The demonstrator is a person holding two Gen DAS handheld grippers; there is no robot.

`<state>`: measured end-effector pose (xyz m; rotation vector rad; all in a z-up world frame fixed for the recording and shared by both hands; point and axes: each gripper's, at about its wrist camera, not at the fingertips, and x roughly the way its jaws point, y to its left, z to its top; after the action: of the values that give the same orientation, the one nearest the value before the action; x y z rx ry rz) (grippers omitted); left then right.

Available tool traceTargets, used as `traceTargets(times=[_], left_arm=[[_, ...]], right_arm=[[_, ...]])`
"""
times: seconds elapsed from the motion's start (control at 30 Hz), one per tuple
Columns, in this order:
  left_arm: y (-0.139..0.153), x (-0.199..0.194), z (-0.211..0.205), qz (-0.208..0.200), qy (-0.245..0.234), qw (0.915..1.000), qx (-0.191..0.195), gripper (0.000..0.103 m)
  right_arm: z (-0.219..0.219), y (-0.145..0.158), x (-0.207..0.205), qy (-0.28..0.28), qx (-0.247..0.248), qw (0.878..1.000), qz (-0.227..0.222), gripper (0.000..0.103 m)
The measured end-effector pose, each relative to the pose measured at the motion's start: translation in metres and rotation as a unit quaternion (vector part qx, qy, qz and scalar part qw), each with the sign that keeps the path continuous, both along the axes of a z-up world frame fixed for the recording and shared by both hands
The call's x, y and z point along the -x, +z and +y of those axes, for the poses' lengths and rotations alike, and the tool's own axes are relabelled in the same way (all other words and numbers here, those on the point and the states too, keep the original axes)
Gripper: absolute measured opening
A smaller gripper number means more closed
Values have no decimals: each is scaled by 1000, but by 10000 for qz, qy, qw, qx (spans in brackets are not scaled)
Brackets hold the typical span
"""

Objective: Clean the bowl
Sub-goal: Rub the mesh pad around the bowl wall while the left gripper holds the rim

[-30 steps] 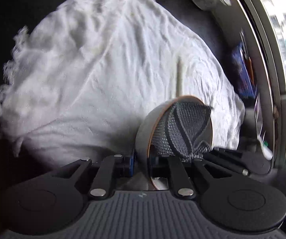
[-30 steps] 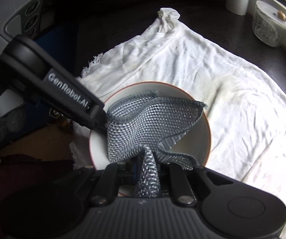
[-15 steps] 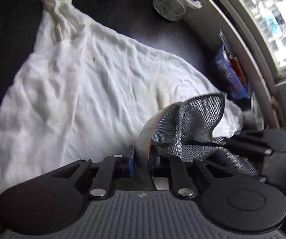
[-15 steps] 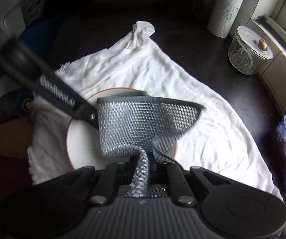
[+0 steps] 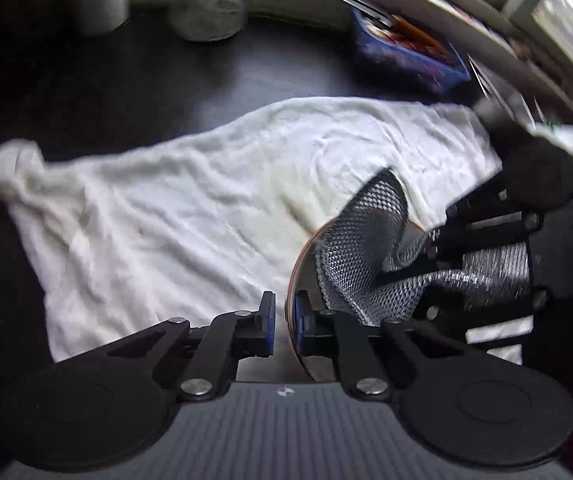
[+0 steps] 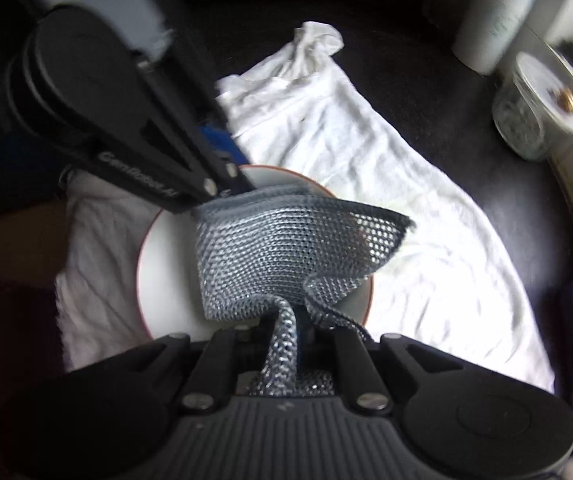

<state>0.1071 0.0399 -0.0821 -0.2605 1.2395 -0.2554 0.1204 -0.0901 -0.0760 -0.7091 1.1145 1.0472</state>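
Observation:
A white bowl with an orange rim (image 6: 166, 264) is held on edge above the white towel (image 6: 366, 152). My left gripper (image 5: 284, 322) is shut on the bowl's rim (image 5: 300, 264); it also shows in the right wrist view (image 6: 226, 184) at the bowl's far edge. My right gripper (image 6: 284, 332) is shut on a grey mesh scouring cloth (image 6: 286, 248) that lies inside the bowl. The cloth (image 5: 362, 248) and right gripper (image 5: 438, 256) show in the left wrist view too.
The towel (image 5: 206, 208) lies on a dark counter. A glass jar with lid (image 5: 210, 4) (image 6: 538, 116) and a paper towel roll (image 6: 494, 20) stand at the back. A blue tray of items (image 5: 406, 52) sits by the window sill.
The bowl and both grippers have turned together over the towel, so the jar and blue tray swing into the left view. The mesh cloth has shifted inside the bowl.

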Motion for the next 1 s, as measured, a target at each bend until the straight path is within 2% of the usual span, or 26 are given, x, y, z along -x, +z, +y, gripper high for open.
traceTargets(times=[0.13, 0.23, 0.37, 0.47, 0.53, 0.6, 0.63, 0.73, 0.77, 0.8, 0.83, 0.87, 1.0], left_arm=[[-10, 16, 15, 328, 1034, 9920, 648, 9], [-17, 29, 23, 526, 1709, 9788, 1001, 9], [-27, 48, 30, 809, 2524, 9533, 1448, 11], [-32, 58, 30, 1009, 2919, 9356, 1713, 12], [-36, 67, 26, 1233, 3215, 9179, 1974, 13], [-39, 72, 22, 1359, 3325, 9094, 2097, 12], [-36, 71, 18, 1306, 3163, 9186, 1975, 12], [-22, 58, 3, 941, 2277, 9608, 1270, 14], [-17, 54, -2, 785, 1976, 9722, 980, 14], [-8, 47, -10, 519, 1478, 9865, 473, 14], [-1, 40, -15, 321, 1055, 9939, 92, 14], [2, 34, -18, 202, 762, 9968, -136, 14], [8, 17, -22, -132, -218, 9980, -583, 14]], right_arm=[[2, -6, 9, -117, -50, 9997, 185, 8], [2, -5, 14, -216, -136, 9993, 257, 8], [3, -4, 19, -238, -189, 9991, 297, 10], [3, -4, 21, -269, -229, 9988, 329, 14], [2, -4, 23, -293, -269, 9984, 400, 14], [2, -5, 26, -279, -286, 9980, 481, 14], [2, -6, 28, -229, -244, 9984, 459, 14], [-1, -5, 28, -120, -173, 9992, 347, 12], [-2, -4, 27, -78, -131, 9995, 263, 12], [-2, -1, 25, -44, -84, 9999, 142, 12], [-3, 1, 22, -24, -60, 10000, 59, 12], [-3, 3, 20, 1, -58, 10000, 29, 11], [1, 7, 12, 268, 47, 9994, -218, 9]])
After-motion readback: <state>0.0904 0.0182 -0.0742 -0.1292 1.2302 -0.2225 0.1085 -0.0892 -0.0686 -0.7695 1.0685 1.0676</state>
